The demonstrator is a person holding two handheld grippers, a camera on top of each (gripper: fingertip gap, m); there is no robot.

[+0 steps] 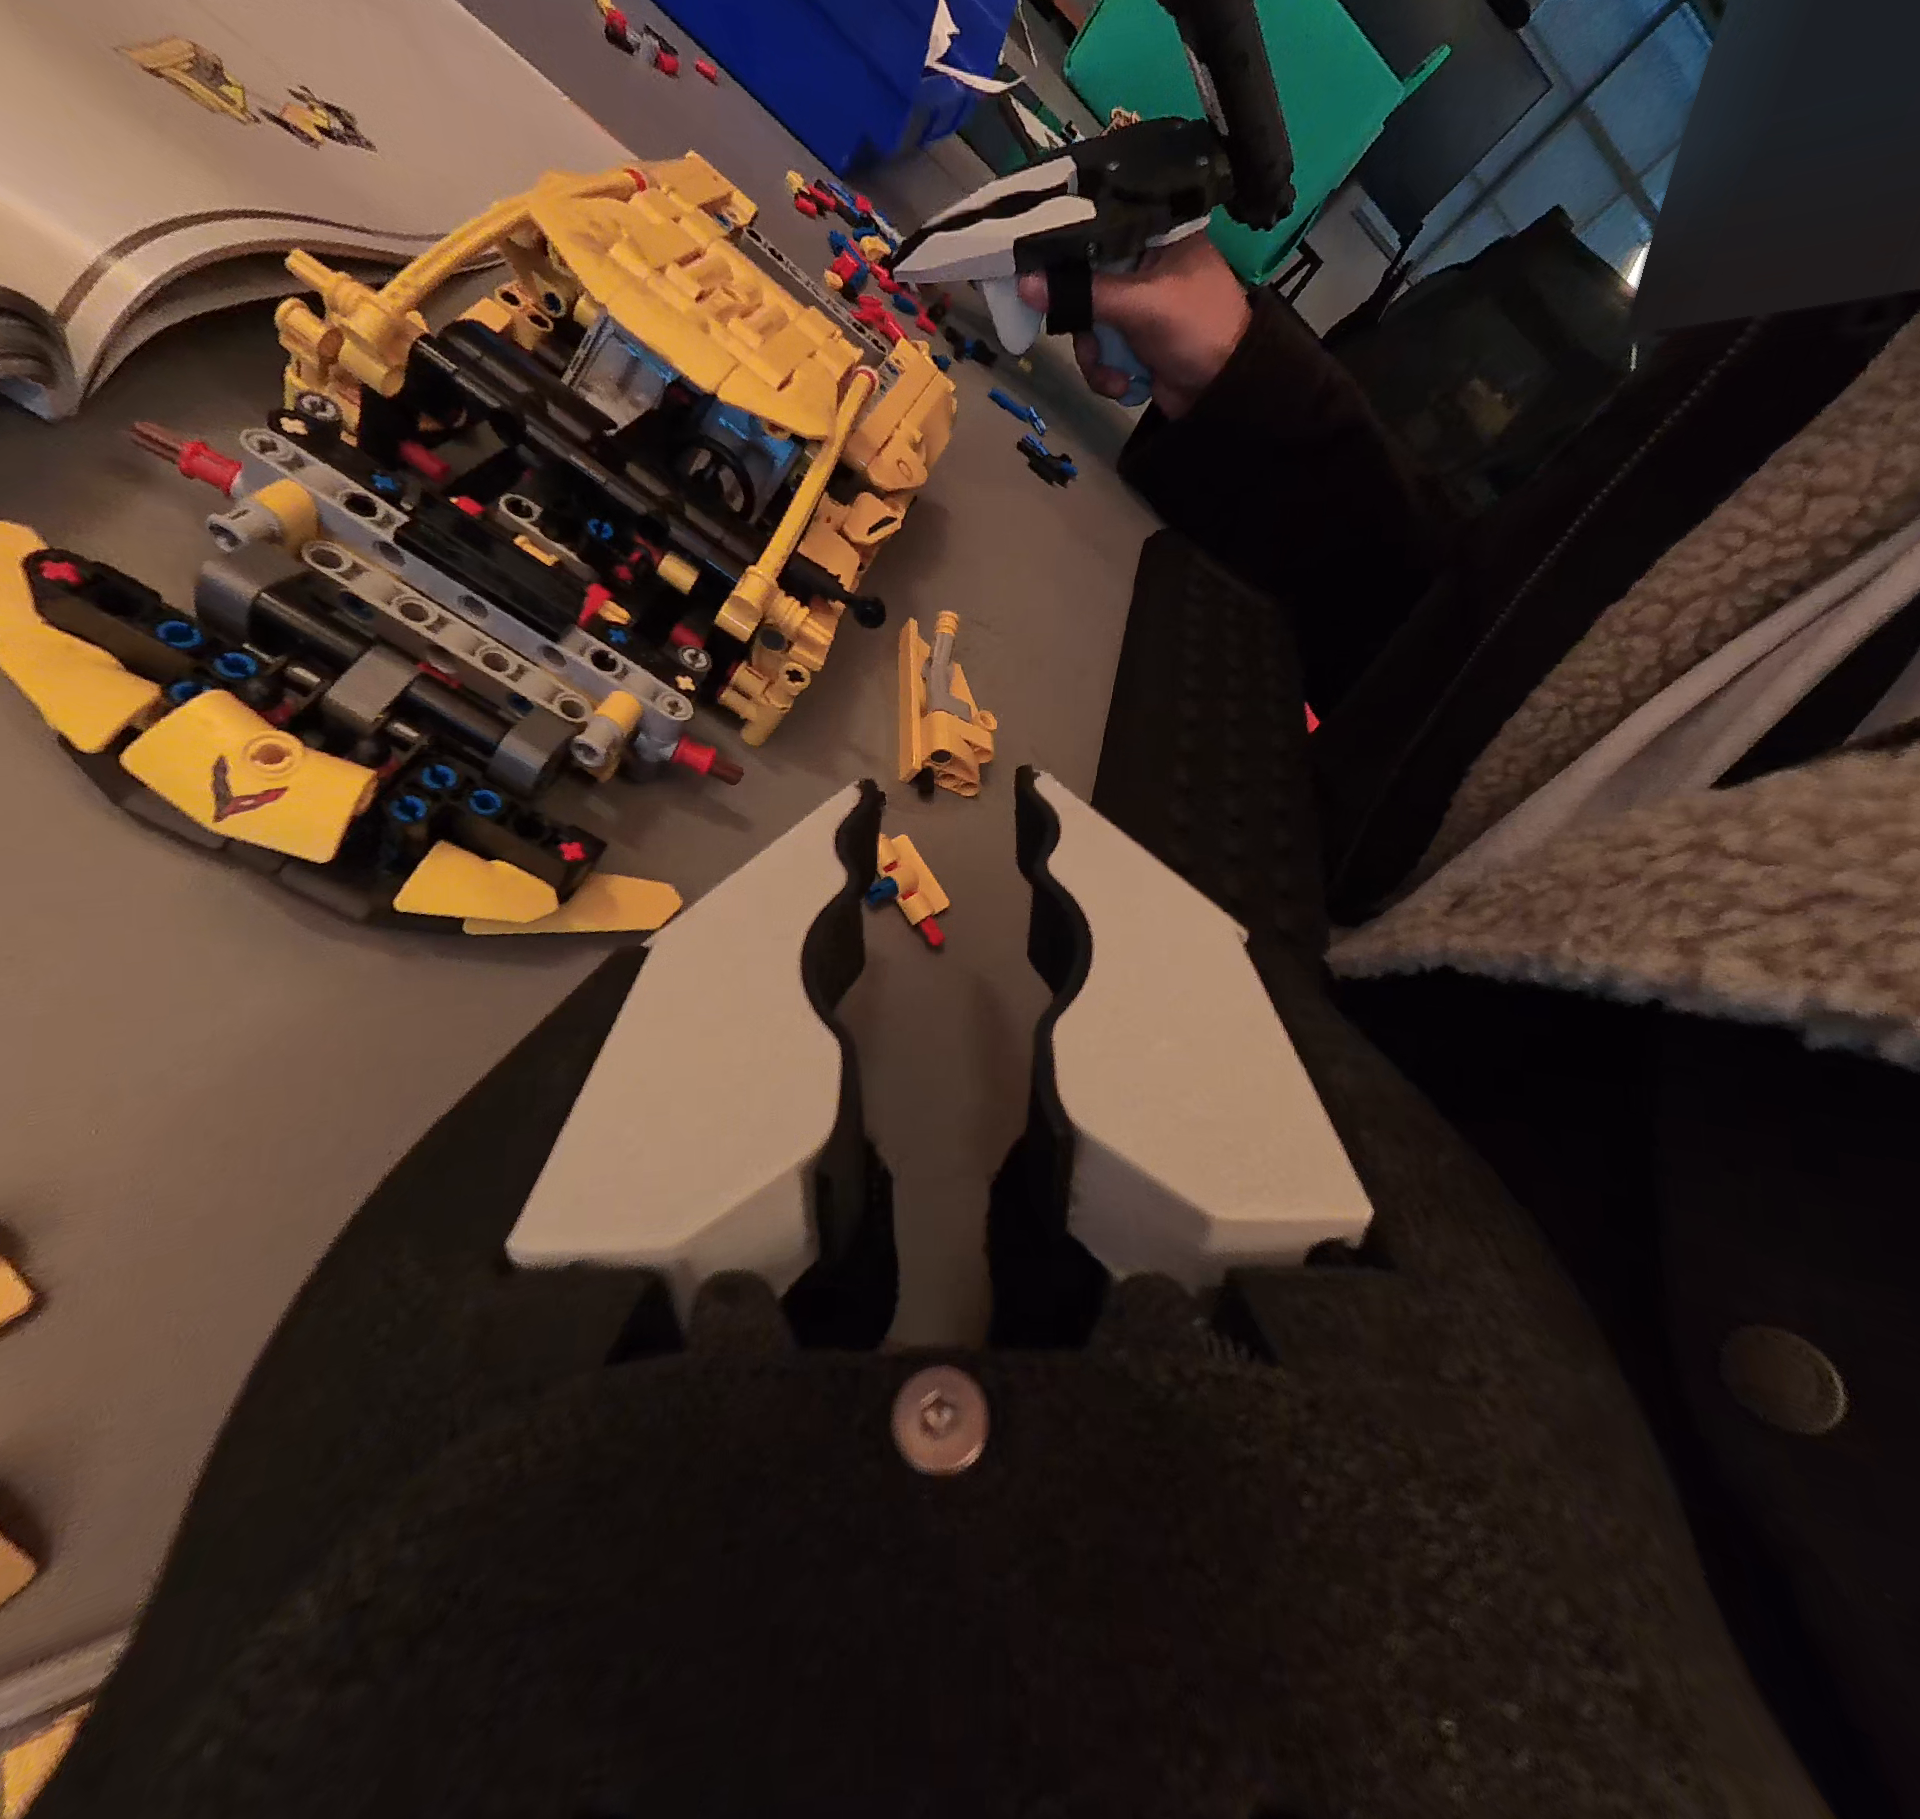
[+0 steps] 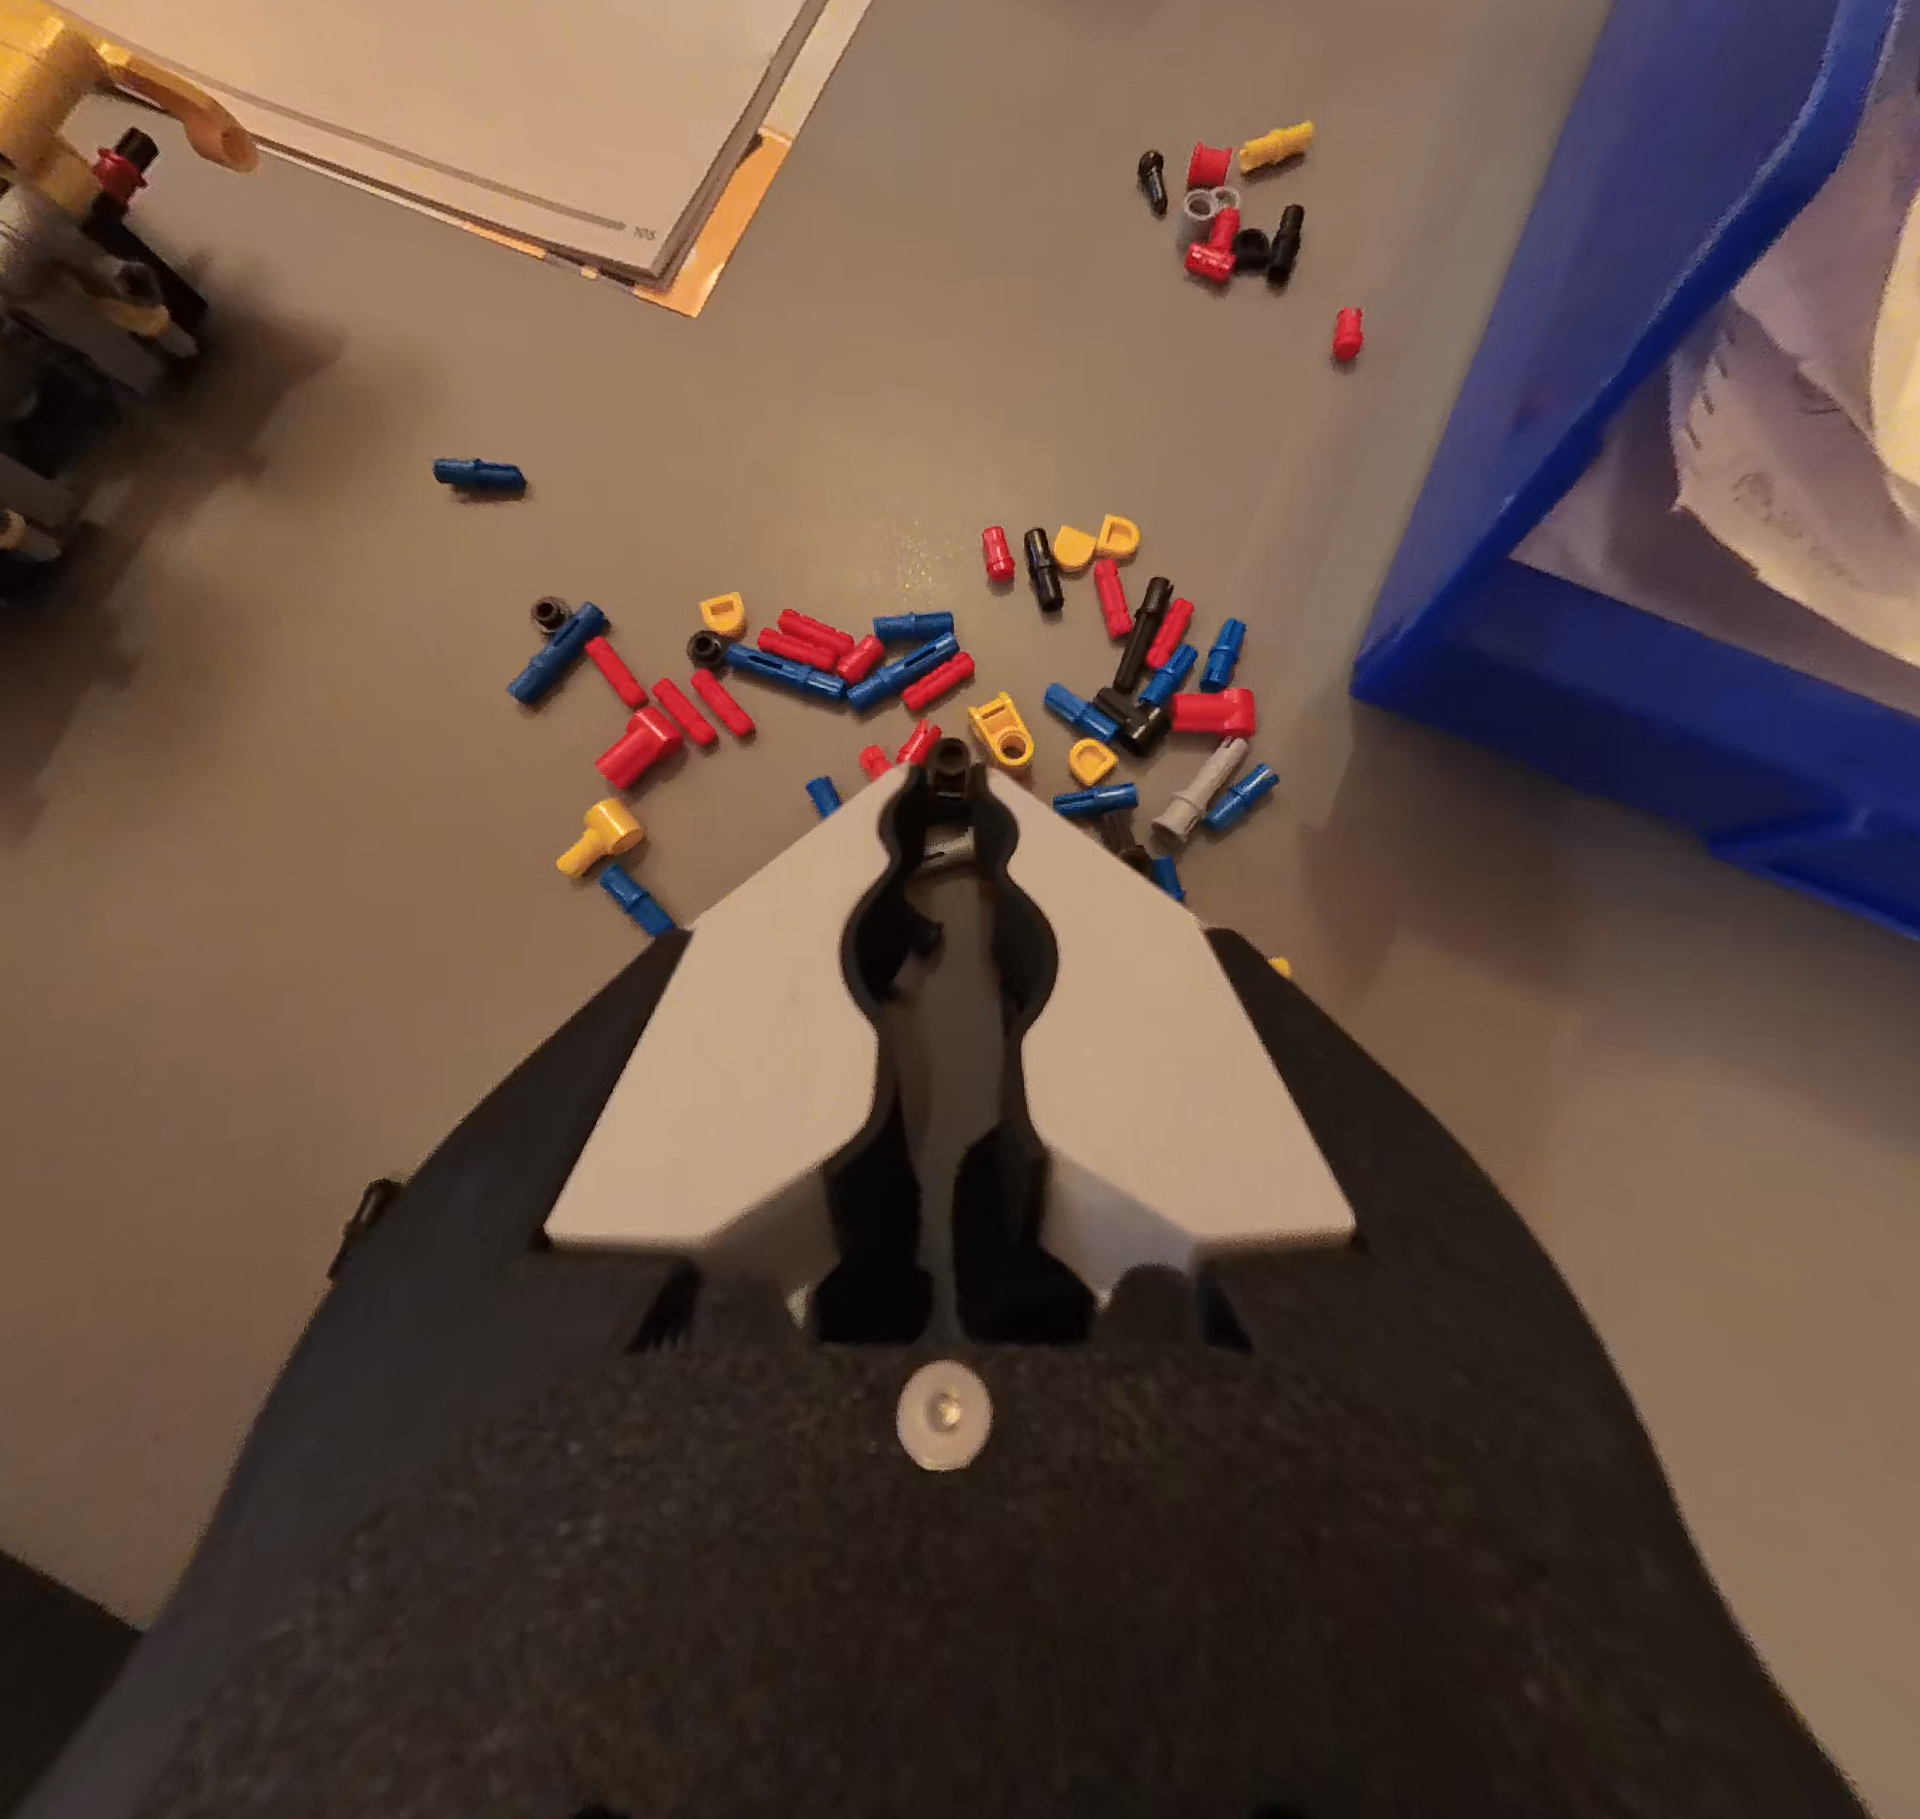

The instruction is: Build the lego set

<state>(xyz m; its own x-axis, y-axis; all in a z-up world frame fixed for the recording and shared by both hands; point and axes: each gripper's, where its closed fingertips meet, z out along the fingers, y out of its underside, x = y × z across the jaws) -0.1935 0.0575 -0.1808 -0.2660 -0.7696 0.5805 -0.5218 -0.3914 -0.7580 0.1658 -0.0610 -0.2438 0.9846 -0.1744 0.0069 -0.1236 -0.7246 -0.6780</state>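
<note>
The right tool [image 2: 948, 770] is clenched on a small black pin [image 2: 948, 759], pinched at the very tips of its pale fingers [image 2: 1122, 1031], directly above the heap of loose pins [image 2: 883, 678] in red, blue, yellow and black on the grey counter [image 2: 312, 938]. At 1 o'clock from the tips lies a smaller cluster of pins [image 2: 1231, 200], at 3 o'clock a blue bin [image 2: 1621, 647], and at 11 o'clock the open instruction booklet [image 2: 499, 55].

The left tool [image 1: 945, 782] is released, its fingers apart and holding nothing. Between its tips on the counter lies a small yellow piece [image 1: 909, 881] with blue and red pins; just past the tips, at 12 o'clock, rests a yellow and grey sub-assembly [image 1: 943, 709]. At 10 o'clock stands the partly built yellow and black lego car [image 1: 582, 481], with a separate yellow and black panel section [image 1: 270, 761] at 9 o'clock. Farther off at 1 o'clock, a hand [image 1: 1153, 335] holds the right tool over the scattered pins.
</note>
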